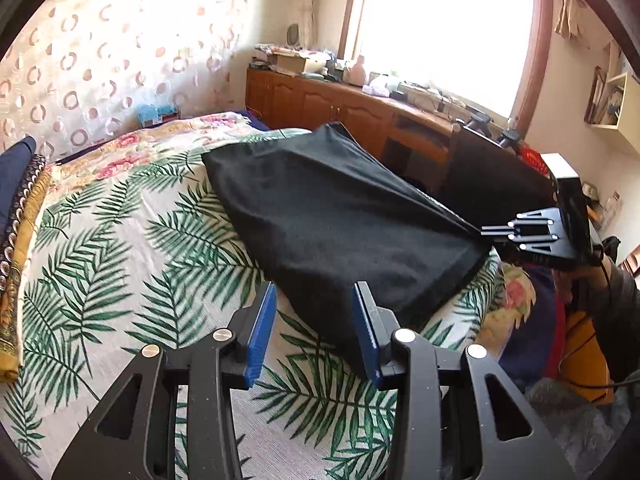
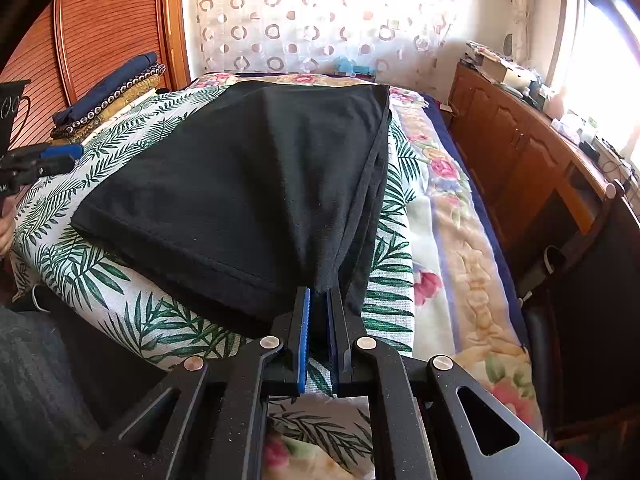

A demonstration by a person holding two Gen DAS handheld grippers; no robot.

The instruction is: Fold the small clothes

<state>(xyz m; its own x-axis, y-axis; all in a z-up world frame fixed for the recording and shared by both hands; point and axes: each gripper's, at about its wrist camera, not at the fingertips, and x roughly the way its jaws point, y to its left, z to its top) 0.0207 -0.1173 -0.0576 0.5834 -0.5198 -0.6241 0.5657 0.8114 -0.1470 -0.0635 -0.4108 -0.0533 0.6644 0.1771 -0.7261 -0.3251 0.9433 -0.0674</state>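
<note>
A black garment (image 1: pixel 328 208) lies folded on the palm-leaf bed cover (image 1: pixel 120 240). In the right wrist view the black garment (image 2: pixel 248 168) spreads flat, and its near corner is pulled up into a peak. My right gripper (image 2: pixel 319 292) is shut on that corner; in the left wrist view the right gripper (image 1: pixel 486 232) shows at the right, holding the cloth taut. My left gripper (image 1: pixel 315 287) is open just in front of the garment's near edge, with nothing between its blue pads (image 1: pixel 262 328). The left gripper (image 2: pixel 60 156) also shows at the far left, above the bed cover (image 2: pixel 80 264).
A stack of folded cloths (image 1: pixel 16 220) (image 2: pixel 116 92) sits at the head of the bed by the wooden headboard (image 2: pixel 100 20). A cluttered wooden cabinet (image 1: pixel 340 108) (image 2: pixel 520 152) runs along the bed's far side under a bright window. A person's sleeve (image 1: pixel 612 300) is at the right.
</note>
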